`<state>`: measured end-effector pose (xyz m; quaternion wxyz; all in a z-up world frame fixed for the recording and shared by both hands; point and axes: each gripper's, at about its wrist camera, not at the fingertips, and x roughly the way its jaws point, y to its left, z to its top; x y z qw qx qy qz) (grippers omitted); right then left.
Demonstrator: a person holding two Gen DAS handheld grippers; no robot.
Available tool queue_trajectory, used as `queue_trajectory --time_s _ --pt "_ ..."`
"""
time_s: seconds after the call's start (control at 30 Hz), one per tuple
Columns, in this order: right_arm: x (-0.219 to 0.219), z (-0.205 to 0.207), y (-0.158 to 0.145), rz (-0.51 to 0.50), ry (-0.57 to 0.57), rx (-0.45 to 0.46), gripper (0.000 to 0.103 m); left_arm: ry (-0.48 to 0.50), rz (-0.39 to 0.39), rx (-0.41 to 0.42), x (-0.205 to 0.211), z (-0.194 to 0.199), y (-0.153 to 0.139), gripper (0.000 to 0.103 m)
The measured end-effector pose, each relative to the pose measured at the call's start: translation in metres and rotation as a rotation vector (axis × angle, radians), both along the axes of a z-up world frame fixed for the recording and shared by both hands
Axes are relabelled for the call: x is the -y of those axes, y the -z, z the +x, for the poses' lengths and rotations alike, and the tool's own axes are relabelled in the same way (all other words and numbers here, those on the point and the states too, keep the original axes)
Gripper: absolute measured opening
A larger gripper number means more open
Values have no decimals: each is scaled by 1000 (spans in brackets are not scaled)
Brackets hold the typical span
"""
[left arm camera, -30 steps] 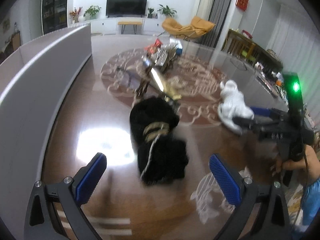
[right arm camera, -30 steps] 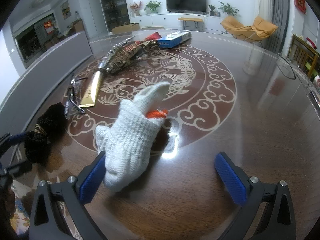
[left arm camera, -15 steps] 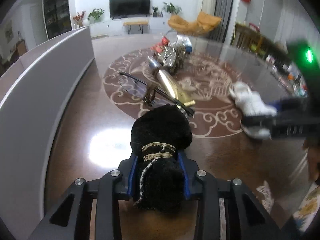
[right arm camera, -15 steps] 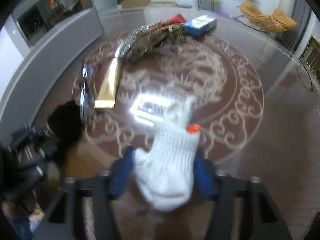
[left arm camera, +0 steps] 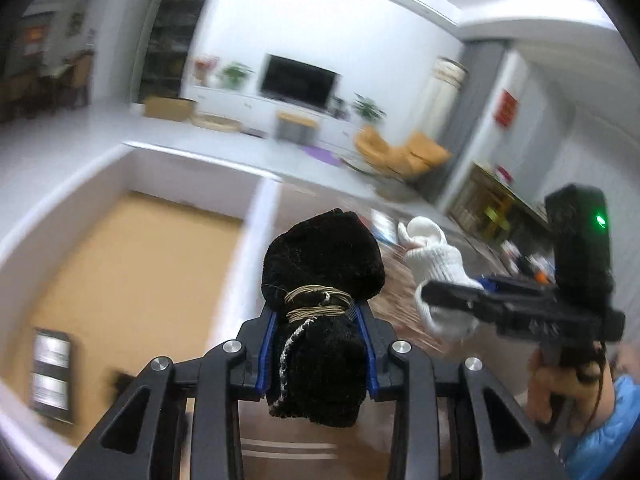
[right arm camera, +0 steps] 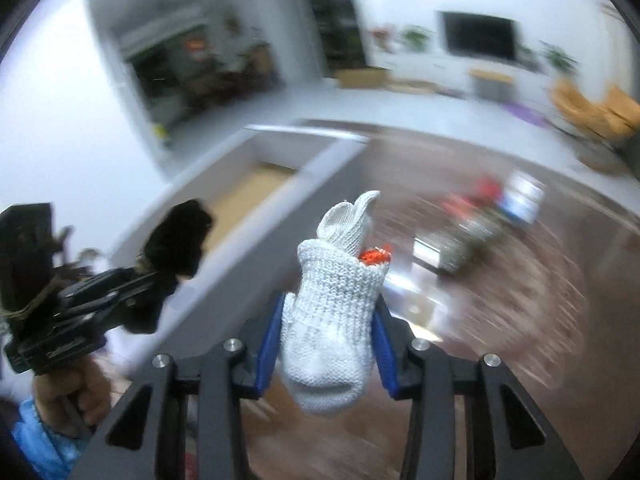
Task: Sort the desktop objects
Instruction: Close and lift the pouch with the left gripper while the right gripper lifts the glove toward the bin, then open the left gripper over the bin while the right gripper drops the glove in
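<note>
Gloves are what both hands carry at this moment: the left gripper is clamped on a black fuzzy bundle bound with tan cord, its blue pads pressing the sides, and the bundle hangs clear of the counter. The right gripper has a white knit glove between its pads, an orange scrap showing at the cuff; its jaws are closing further on the knit, which already bulges between them. Seen from the left wrist, the right gripper sits to the right and slightly farther, with a hand in a blue sleeve under it.

Beyond the black bundle, to the left and far side, stands a white-walled box with a tan floor, beside the counter's edge. Other clutter lies blurred on the far right of the counter.

Judging by this, the step is the carry after pickup. Next, each gripper would need to travel over the box wall, sit above the tan floor, then release without the soft pieces snagging on the pads.
</note>
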<state>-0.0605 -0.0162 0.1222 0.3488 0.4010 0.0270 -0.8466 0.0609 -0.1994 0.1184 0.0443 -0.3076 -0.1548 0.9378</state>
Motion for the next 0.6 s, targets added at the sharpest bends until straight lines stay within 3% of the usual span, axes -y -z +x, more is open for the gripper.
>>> queue_trajectory --time_s 0.13,0.3,0.4,0.43,0.47,0.53,0.57,0.6 --pt "111 -1 -9 -39 -169 -21 42 -166 -75 93 80 -9 7 34" --pt "208 -11 21 66 -253 -13 42 -218 -91 258 130 -34 49 34" --pt "235 -20 47 126 -264 30 42 -235 -97 317 139 -37 64 38" --pt "239 -21 56 135 -263 50 45 -242 -103 330 140 -38 66 42" --pt "243 -24 63 146 -255 72 46 -254 -111 351 140 -39 70 54" --pt "246 -29 72 146 -233 91 70 -287 -120 369 140 -40 76 66" --pt "243 -30 72 120 -220 84 74 -301 -117 361 140 -37 76 81" --pt "234 -31 72 96 -216 79 80 -316 -118 345 140 -36 74 88"
